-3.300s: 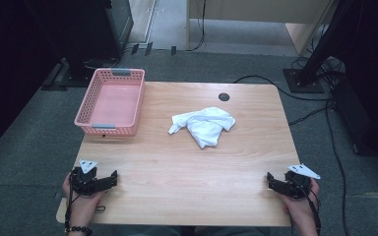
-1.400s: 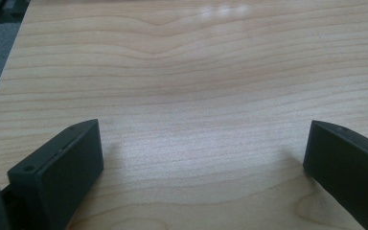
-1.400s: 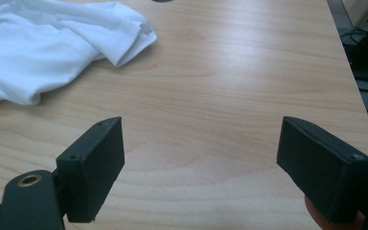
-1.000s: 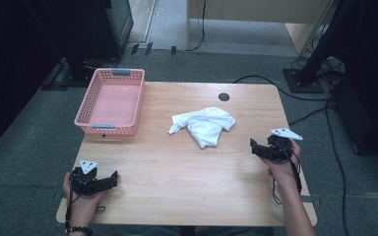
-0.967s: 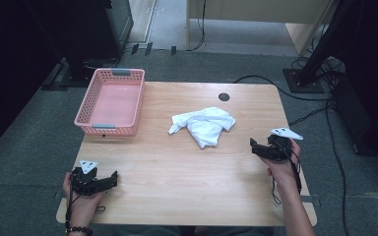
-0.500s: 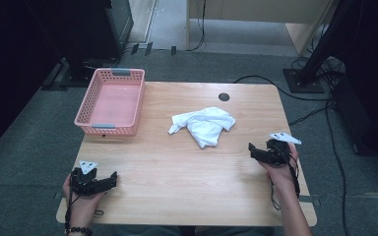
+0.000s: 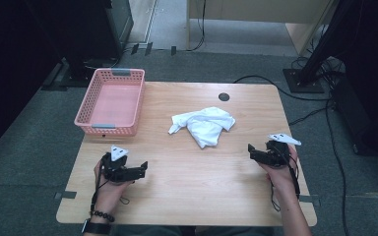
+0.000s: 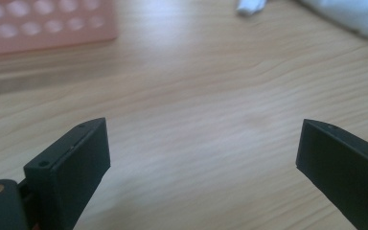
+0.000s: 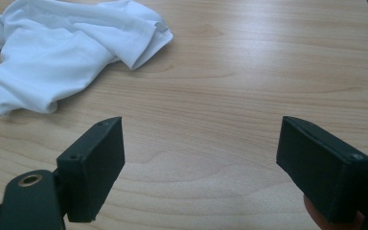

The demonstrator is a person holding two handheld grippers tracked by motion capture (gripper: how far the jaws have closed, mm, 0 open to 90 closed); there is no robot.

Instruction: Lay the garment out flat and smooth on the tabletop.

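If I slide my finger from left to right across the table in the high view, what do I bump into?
Pink basket → left claw → crumpled white cloth → right claw.

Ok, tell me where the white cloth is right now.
In the high view the crumpled white cloth lies near the middle of the wooden table, right of the pink basket and just below the round cable hole.
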